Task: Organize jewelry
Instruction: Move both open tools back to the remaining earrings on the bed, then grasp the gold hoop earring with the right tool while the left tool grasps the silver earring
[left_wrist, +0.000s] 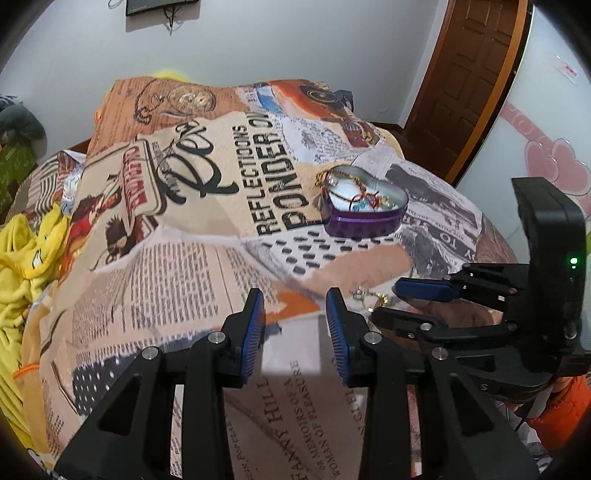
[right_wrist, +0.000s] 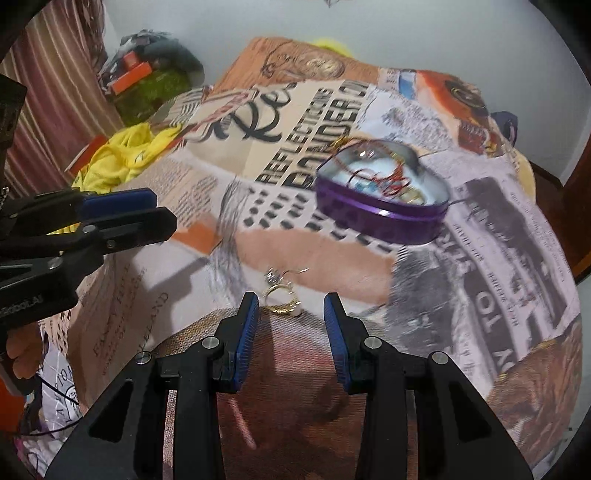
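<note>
A purple heart-shaped tin (left_wrist: 364, 205) sits open on the newsprint-patterned bedspread, with chains and beads inside; it also shows in the right wrist view (right_wrist: 382, 201). A gold chain hangs over its far rim (left_wrist: 322, 180). Small gold and silver earrings (right_wrist: 282, 291) lie on the cloth just ahead of my right gripper (right_wrist: 291, 314), which is open and empty. In the left wrist view the earrings (left_wrist: 369, 295) lie beside the right gripper's fingers (left_wrist: 424, 290). My left gripper (left_wrist: 295, 314) is open and empty above the cloth.
A yellow garment (left_wrist: 22, 258) lies bunched at the bed's left side, also seen in the right wrist view (right_wrist: 125, 155). A dark bag with clutter (right_wrist: 155, 74) sits by the wall. A brown door (left_wrist: 465, 81) stands at the right.
</note>
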